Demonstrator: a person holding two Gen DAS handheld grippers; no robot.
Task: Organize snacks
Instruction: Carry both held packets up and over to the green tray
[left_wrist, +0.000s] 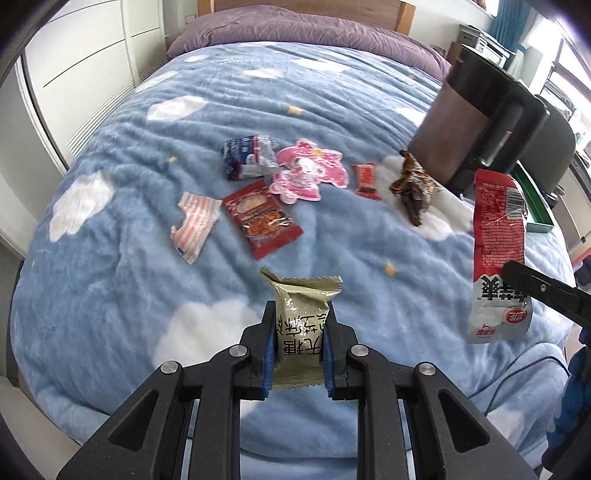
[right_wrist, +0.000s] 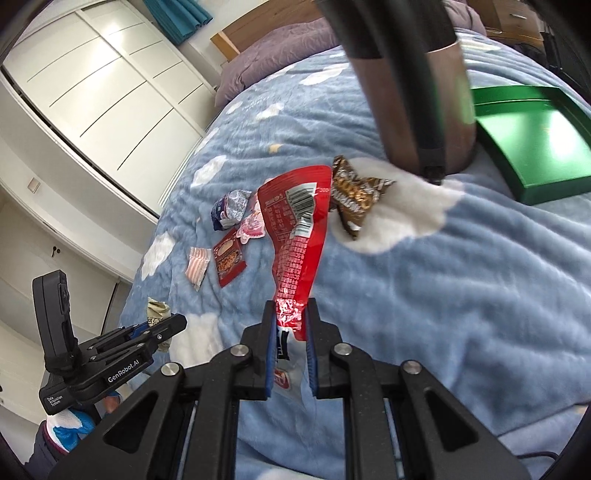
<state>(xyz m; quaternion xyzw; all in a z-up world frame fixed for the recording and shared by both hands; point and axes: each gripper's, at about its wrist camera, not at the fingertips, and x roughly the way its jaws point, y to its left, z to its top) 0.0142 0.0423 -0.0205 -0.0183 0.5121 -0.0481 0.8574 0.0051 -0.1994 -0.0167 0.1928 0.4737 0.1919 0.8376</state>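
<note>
Above the fluffy blue cloud-print blanket (left_wrist: 110, 258), the left gripper (left_wrist: 300, 350) pinches an olive-beige foil snack packet (left_wrist: 301, 325) between its blue pads, and the right gripper (right_wrist: 290, 332) is clamped on a long red-and-white plastic snack pouch (right_wrist: 299, 229) held off the bed. More wrapped snacks lie scattered on the blanket: a dark red sachet (left_wrist: 260, 218), a pink-striped wrapper (left_wrist: 194, 229) and a brown crinkled candy packet (right_wrist: 354, 195). A shallow green rectangular tray (right_wrist: 535, 147) sits well apart, at the blanket's edge.

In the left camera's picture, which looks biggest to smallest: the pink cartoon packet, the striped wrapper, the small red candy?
1. Pink cartoon packet, largest.
2. Striped wrapper, a bit smaller; it lies nearer the camera, so this ranking is unsure.
3. Small red candy, clearly smallest.
</note>
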